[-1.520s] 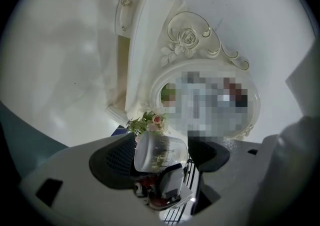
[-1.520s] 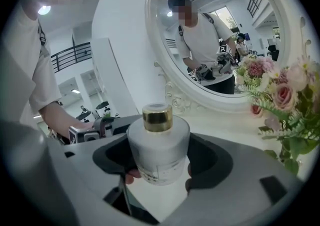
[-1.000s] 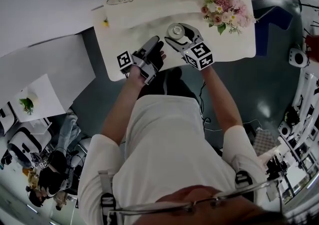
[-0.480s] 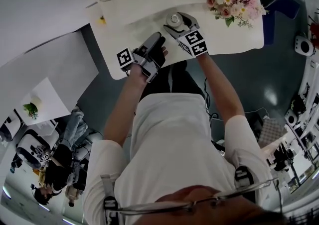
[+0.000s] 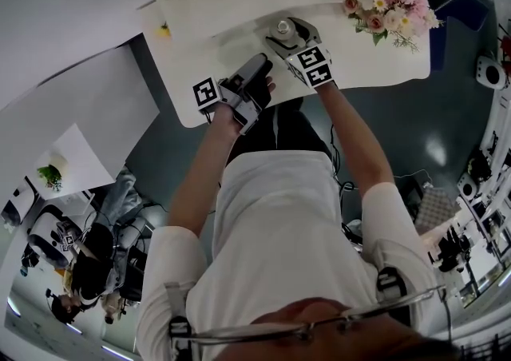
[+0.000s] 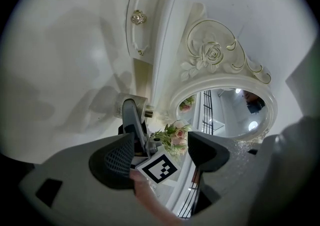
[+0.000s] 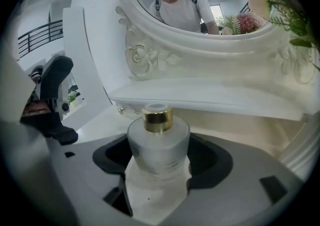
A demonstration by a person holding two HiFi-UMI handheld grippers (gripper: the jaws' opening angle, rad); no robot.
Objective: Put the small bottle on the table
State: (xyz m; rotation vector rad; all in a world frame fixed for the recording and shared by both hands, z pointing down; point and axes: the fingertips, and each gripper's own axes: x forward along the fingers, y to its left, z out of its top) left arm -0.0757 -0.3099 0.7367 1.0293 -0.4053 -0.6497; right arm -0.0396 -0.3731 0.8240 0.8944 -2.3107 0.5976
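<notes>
The small bottle is frosted glass with a gold collar and stands upright between the jaws of my right gripper, which is shut on its sides. In the head view the bottle and right gripper are over the middle of the white dressing table. Whether the bottle's base touches the tabletop I cannot tell. My left gripper hovers at the table's front edge, just left of the right one, open with nothing between its jaws. The left gripper view also catches the bottle.
A bouquet of pink flowers lies at the table's right end. An ornate oval mirror with a shelf beneath stands behind the bottle. A small yellow item sits at the back left. A drawer unit with a crystal knob is on the left.
My right gripper has carried the bottle a little farther in over the table, away from the front edge. The left gripper has stayed open near the front edge.
</notes>
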